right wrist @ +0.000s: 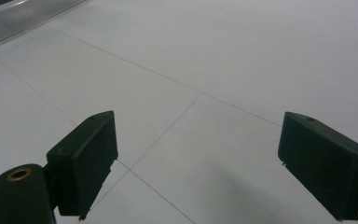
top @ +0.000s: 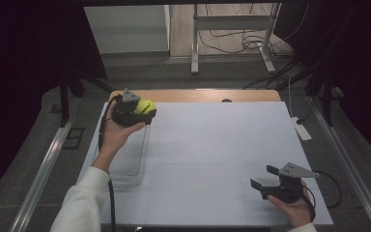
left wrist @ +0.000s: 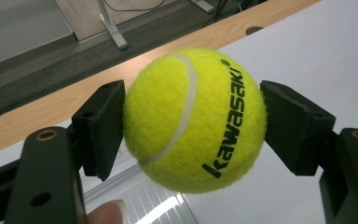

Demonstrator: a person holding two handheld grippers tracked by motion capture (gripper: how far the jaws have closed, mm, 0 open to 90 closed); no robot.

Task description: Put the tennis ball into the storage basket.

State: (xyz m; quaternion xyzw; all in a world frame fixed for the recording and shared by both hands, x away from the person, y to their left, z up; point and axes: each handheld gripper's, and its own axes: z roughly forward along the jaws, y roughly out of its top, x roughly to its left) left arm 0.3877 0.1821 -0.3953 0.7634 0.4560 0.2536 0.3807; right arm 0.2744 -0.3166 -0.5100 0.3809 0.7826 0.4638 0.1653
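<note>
A yellow tennis ball [left wrist: 193,119] with black lettering sits clamped between both pads of my left gripper [left wrist: 193,126]. In the high view the left gripper [top: 147,110] holds the ball [top: 144,106] in the air over the far left of the white table [top: 212,145], above the far end of a clear plastic container [top: 130,159]. My right gripper [top: 265,178] rests low near the table's front right corner, jaws wide apart with nothing between them. The right gripper view shows the same open jaws [right wrist: 196,168] over bare white surface.
The clear container [left wrist: 140,200] lies along the table's left edge, under my left forearm. A wooden strip [top: 198,94] runs along the far edge. Metal rails [top: 38,179] flank the table on both sides, and a stand with cables [top: 232,34] is beyond it.
</note>
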